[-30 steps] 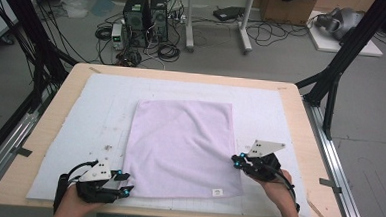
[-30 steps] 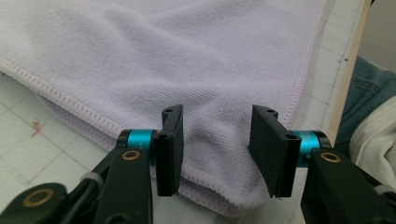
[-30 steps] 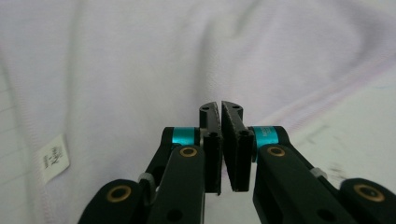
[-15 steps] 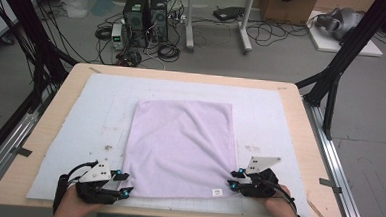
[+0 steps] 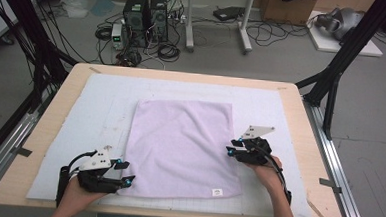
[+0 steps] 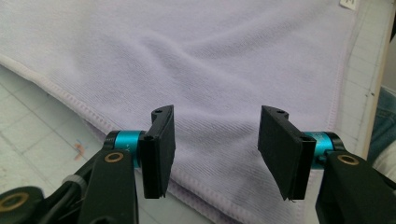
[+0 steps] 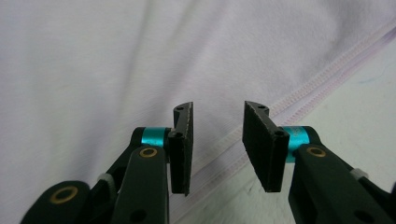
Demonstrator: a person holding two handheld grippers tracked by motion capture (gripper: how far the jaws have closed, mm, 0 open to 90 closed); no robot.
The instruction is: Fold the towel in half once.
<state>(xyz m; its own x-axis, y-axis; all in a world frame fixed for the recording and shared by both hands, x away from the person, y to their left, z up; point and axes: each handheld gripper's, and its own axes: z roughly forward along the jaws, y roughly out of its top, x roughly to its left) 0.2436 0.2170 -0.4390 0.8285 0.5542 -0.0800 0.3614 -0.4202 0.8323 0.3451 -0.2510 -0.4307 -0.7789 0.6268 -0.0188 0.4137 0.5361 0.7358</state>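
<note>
While the lilac towel (image 5: 183,148) lies flat mid-table, the left gripper (image 5: 124,174) at its seven o'clock corner and right gripper (image 5: 233,146) at three o'clock have just been opening, so uneven grabs could skew a fold. Left jaws gape over the hem (image 6: 205,205), empty; they may pinch one layer. Right jaws straddle the seam (image 7: 299,95), slightly parted, and might miss it.

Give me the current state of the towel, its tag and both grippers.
towel: spread flat on the mat, unfolded, slightly rippled.
tag: lying face up at the near right corner.
left gripper: open, over the near left corner.
right gripper: open, over the right hem.
</note>
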